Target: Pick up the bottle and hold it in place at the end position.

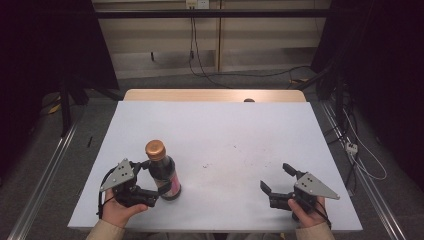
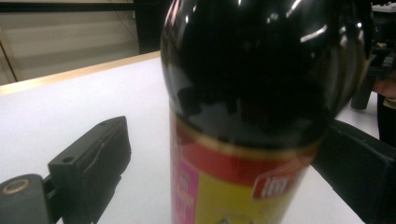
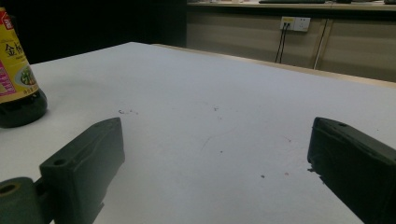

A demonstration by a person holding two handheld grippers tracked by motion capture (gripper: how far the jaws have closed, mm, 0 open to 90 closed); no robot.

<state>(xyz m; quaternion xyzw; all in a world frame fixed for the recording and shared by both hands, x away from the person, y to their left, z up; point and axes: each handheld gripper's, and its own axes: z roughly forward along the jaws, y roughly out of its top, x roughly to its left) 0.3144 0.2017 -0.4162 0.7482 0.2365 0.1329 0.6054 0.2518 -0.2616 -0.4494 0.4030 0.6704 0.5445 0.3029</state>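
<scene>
A dark sauce bottle [image 1: 163, 174] with a copper cap [image 1: 155, 148] and a red, yellow and pink label stands upright on the white table [image 1: 225, 125] at the front left. My left gripper [image 1: 154, 179] reaches in from the left with the bottle between its jaws. In the left gripper view the bottle [image 2: 252, 93] looms close. The left jaw stands clear of it with table showing between, and the right jaw is partly hidden behind the glass. My right gripper [image 1: 276, 177] rests open at the front right, nothing between its jaws [image 3: 215, 144]. The bottle [image 3: 16, 79] stands far to its left.
A wooden strip [image 1: 215, 95] runs along the table's far edge with a small brown thing [image 1: 249, 100] on it. Faint dark specks [image 1: 235, 157] mark the table's middle. Cables [image 1: 200, 65] trail over the floor beyond, and metal rails [image 1: 45, 170] flank the table.
</scene>
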